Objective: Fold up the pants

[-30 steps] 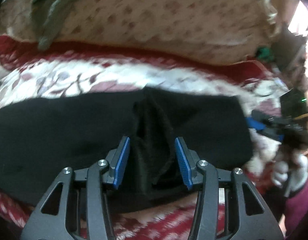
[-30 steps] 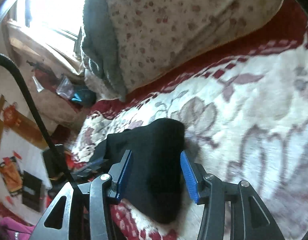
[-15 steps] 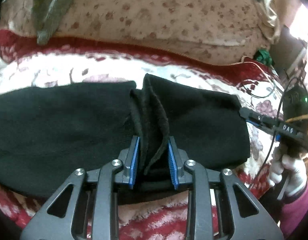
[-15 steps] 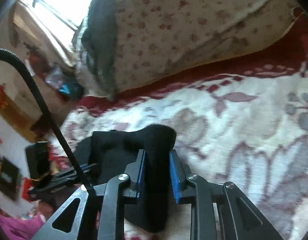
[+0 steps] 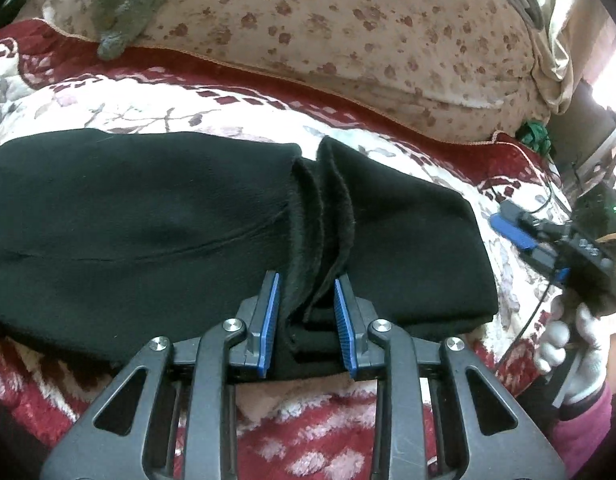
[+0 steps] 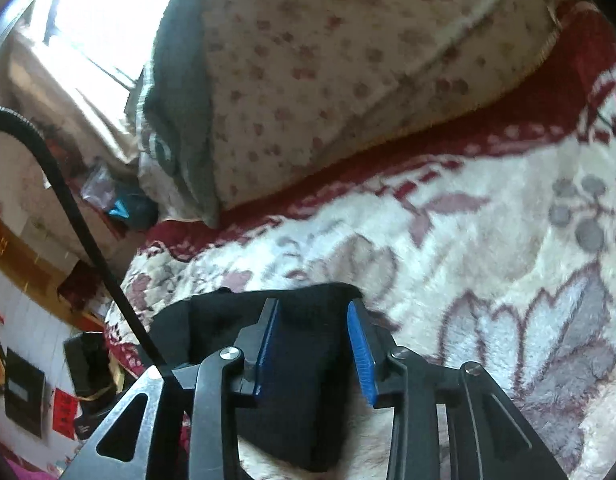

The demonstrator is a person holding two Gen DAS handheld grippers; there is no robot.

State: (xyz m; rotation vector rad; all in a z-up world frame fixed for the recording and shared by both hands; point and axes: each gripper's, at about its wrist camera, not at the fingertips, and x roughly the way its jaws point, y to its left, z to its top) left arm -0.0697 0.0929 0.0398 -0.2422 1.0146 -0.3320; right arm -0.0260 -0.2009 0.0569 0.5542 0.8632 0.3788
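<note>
The black fleece pants [image 5: 148,216] lie across the red-and-cream floral plush blanket [image 5: 228,108] on the bed. The left gripper [image 5: 306,300] has its blue-padded fingers [image 5: 268,316] pinching a bunched ridge of folds that rises between them. The right gripper [image 6: 314,350] straddles the pants' end (its fingers slightly parted, cloth between them; whether they press it, I cannot tell). Beyond both sits a beige flower-print pillow [image 6: 348,60].

We find both wrist cameras set low and close over the bed, each facing forward along its fingers toward the floral pillow [image 5: 348,28]. Both views share the black pants [image 5: 148,220] and patterned blanket [image 6: 488,240].
</note>
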